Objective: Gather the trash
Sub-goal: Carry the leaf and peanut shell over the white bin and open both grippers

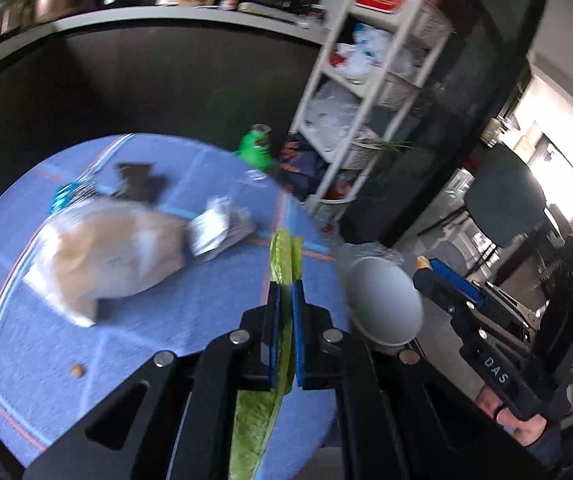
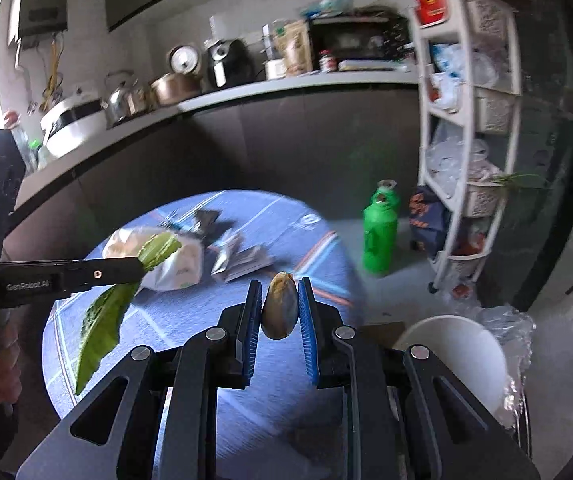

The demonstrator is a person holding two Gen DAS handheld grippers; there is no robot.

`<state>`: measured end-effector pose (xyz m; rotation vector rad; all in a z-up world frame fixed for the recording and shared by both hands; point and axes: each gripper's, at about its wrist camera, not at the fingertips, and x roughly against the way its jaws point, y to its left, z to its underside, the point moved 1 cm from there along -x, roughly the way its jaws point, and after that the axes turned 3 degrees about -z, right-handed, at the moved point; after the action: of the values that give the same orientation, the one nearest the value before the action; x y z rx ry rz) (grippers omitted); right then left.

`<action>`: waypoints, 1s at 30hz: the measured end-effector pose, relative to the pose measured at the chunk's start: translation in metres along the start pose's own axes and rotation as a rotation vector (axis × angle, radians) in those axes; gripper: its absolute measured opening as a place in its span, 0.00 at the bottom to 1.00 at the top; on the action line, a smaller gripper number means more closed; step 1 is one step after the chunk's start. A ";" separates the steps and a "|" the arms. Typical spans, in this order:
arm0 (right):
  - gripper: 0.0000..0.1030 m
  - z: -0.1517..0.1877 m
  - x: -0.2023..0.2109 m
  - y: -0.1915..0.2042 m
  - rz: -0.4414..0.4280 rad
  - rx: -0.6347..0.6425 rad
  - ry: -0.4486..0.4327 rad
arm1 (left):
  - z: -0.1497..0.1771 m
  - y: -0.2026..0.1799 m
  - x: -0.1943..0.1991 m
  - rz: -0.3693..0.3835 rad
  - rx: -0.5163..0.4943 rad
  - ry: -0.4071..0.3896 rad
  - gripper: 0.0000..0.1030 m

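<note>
Gripping a green leaf (image 1: 282,264) in the left gripper (image 1: 285,300) and a brown pit (image 2: 279,306) in the right gripper (image 2: 279,312), both beside the white bin (image 2: 458,344); wrappers (image 1: 218,228) and a bag (image 1: 114,252) are remaining on the blue table (image 1: 26,360).

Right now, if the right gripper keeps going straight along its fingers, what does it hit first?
Probably the blue tablecloth, near the silvery wrappers. The right gripper, shut on a brownish scrap, points down over the table; nothing nearer shows in line, though depth is uncertain.
</note>
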<state>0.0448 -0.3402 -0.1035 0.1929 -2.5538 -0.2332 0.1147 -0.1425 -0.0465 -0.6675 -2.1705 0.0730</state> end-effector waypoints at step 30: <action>0.17 0.074 0.028 -0.174 0.193 -0.302 0.034 | -0.016 -0.199 -0.166 0.178 -0.305 0.197 0.07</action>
<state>-0.0038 -0.5063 -0.1857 -0.1624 -2.4451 -0.5297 0.1233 -0.3968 -0.0999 -0.9977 -1.9456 -0.2256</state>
